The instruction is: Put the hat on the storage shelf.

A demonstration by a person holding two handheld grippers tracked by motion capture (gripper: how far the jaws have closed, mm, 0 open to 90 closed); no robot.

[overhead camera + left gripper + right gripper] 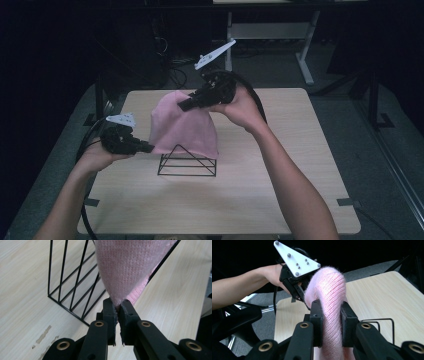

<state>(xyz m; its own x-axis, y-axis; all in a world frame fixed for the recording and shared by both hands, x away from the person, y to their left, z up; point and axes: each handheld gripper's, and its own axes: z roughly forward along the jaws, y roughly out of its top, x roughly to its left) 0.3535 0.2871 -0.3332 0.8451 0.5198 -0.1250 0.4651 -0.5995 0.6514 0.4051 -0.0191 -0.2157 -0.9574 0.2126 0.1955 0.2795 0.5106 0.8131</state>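
Left gripper [148, 148]: clamped on the pink knit cloth's [182, 125] lower corner.
Right gripper [184, 105]: pinching its top fold.
Progress: cloth drapes the wire rack [187, 165] — settling and release remain.

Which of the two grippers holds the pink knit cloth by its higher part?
The right gripper, clamping a thick fold at the cloth's top; the left gripper pinches a low edge beside the wire rack.

A light wooden tabletop [300, 150] with rounded corners is seen under dim light. Grey carpeted floor [345, 100] is spread around it. Beyond its far edge, a white-legged desk [305, 55] is set against deep darkness.
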